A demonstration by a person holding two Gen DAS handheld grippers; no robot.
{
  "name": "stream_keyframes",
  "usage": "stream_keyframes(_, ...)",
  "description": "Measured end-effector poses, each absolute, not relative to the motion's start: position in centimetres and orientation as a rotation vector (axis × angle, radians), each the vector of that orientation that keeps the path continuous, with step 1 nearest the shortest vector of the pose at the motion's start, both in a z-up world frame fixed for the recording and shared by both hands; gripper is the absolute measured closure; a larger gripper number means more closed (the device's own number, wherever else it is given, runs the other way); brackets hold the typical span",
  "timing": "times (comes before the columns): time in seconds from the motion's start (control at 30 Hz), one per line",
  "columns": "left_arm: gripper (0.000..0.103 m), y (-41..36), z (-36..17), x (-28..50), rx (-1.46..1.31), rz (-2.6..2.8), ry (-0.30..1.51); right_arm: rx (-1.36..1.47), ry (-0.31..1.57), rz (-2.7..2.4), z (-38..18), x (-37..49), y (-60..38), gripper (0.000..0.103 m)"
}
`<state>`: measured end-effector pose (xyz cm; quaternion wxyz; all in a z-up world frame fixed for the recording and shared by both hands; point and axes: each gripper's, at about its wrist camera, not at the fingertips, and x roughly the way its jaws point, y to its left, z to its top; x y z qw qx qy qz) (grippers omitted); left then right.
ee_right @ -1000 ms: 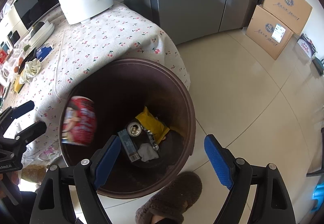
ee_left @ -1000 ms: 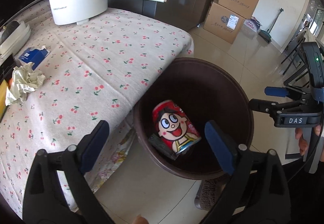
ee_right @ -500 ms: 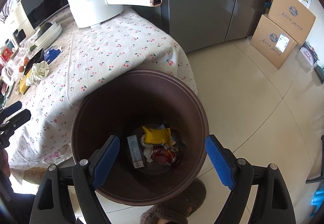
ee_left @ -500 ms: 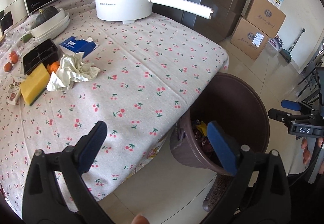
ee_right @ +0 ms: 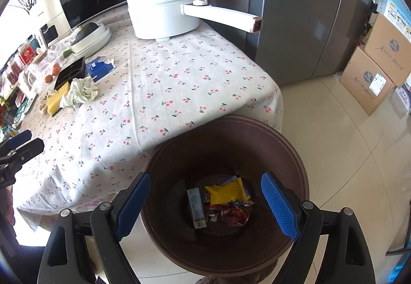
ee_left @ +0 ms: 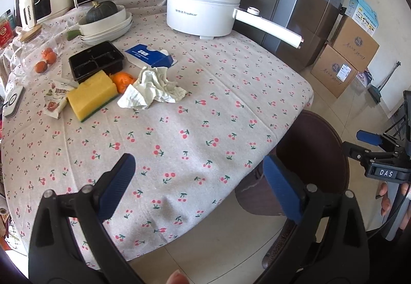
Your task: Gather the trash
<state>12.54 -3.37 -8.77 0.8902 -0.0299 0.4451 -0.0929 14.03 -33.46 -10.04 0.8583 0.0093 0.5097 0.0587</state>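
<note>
The red cartoon can has dropped among the trash in the brown bin [ee_right: 295,155], which stands beside the desk [ee_left: 205,109]. The right claw [ee_right: 208,203] hovers above it, spread and empty. The left claw [ee_left: 197,186], spread and empty, hangs over the desk, well short of the crumpled tissue [ee_left: 151,88].

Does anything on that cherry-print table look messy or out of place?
Yes: a crumpled paper napkin lies loose mid-table beside a yellow sponge and an orange peel. It looks like leftover trash; the brown bin already holds wrappers.
</note>
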Motion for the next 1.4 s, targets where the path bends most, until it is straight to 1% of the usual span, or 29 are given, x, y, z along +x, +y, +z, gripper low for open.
stream_keyframes(0.47,0.001,2.4,-8.5,12.5,-0.098,-0.072,0.915,-0.046,1.055,0.210,-9.1,16.8,-25.8,0.012)
stream_keyframes(0.77,0.001,5.8,-9.1,14.3,0.021,-0.012,0.903,-0.091,1.049,0.254,-8.9,19.5,-22.2,0.011)
stream_keyframes(0.9,0.001,7.9,-9.6,16.5,0.033,-0.023,0.918,-0.088,1.044,0.255,-8.9,21.1,-21.2,0.007)
stream_keyframes(1.03,0.001,9.2,-11.0,19.3,0.025,-0.089,0.967,-0.066,1.063,0.261,-9.5,22.7,-20.6,0.006)
stream_keyframes(1.2,0.001,8.9,-12.8,23.1,0.174,-0.108,1.009,-0.043,1.099,0.239,-10.7,24.1,-20.8,0.006)
stream_keyframes(1.4,0.001,8.8,-14.5,27.0,0.246,-0.126,1.037,-0.053,1.119,0.215,-11.7,24.9,-20.9,0.006)
